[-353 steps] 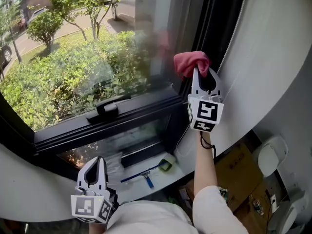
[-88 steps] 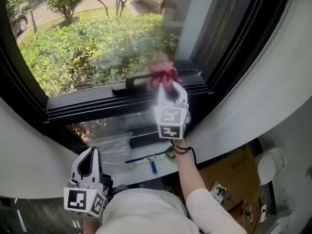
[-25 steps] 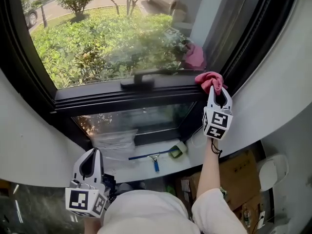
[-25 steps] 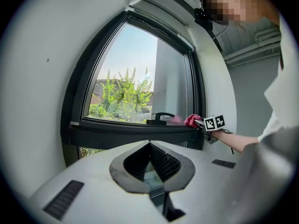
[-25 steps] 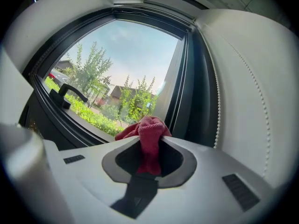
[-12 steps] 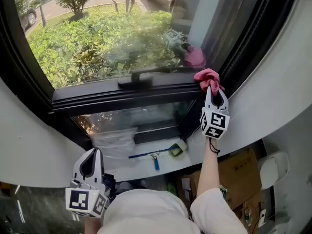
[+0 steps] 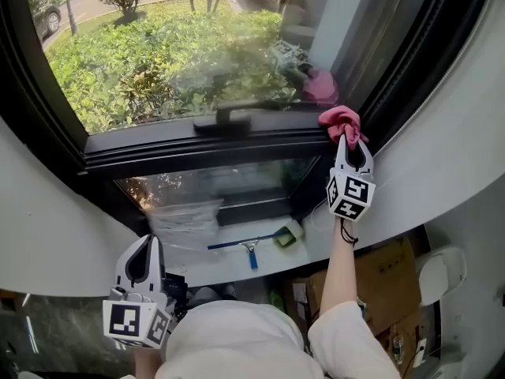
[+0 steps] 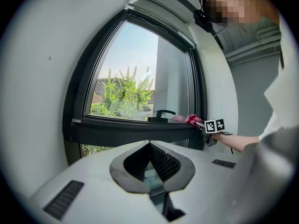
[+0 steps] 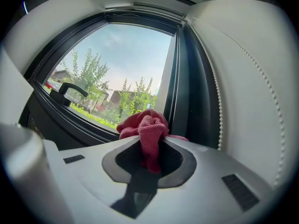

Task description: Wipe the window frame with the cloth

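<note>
A pink cloth (image 7: 339, 120) (image 9: 144, 123) is bunched in my right gripper (image 7: 348, 138) (image 9: 150, 143), which is shut on it. The cloth presses on the right end of the black window frame's (image 7: 197, 145) horizontal bar, in the corner where it meets the vertical frame (image 9: 187, 78). To the left of the cloth, the window handle (image 7: 223, 120) sits on the bar. In the left gripper view, the cloth (image 8: 191, 119) touches the frame (image 8: 131, 129) at the far right. My left gripper (image 7: 148, 243) (image 8: 149, 143) hangs low at the left, shut and holding nothing.
Below the window, a blue squeegee (image 7: 246, 248), a green sponge (image 7: 286, 237) and a plastic bag (image 7: 185, 215) lie on the white sill. A bead cord (image 9: 243, 64) hangs along the white wall right of the frame. A cardboard box (image 7: 387, 279) stands on the floor.
Since 3.5 s ago my right gripper has carried the cloth rightward along the bar from the handle to the corner. Over the last second it has barely shifted. The left gripper stays low.
</note>
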`<action>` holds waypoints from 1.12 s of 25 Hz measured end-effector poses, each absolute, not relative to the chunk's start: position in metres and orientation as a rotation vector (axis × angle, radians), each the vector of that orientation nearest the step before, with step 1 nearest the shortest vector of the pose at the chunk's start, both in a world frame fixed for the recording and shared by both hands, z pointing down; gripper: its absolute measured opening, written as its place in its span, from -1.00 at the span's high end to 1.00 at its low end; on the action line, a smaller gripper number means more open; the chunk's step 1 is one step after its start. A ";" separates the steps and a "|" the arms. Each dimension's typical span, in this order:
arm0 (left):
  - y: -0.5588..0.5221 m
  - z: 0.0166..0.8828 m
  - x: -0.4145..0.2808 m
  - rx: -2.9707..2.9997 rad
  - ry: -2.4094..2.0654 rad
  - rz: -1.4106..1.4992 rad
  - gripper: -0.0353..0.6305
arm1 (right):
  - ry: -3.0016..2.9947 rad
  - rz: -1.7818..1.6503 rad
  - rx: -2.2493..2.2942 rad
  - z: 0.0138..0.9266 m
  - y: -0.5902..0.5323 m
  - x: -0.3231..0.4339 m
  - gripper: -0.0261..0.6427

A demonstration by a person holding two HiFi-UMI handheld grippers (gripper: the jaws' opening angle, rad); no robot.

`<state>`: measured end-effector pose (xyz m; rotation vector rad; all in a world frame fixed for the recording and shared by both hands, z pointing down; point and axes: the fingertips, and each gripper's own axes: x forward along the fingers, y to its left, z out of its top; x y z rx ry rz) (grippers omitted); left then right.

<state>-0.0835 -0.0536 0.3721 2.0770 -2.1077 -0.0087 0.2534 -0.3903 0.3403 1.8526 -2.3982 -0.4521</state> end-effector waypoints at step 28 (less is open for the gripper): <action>-0.048 0.365 -0.115 2.211 -1.960 0.024 0.87 | -2.376 -0.345 1.855 0.343 -0.394 0.251 0.70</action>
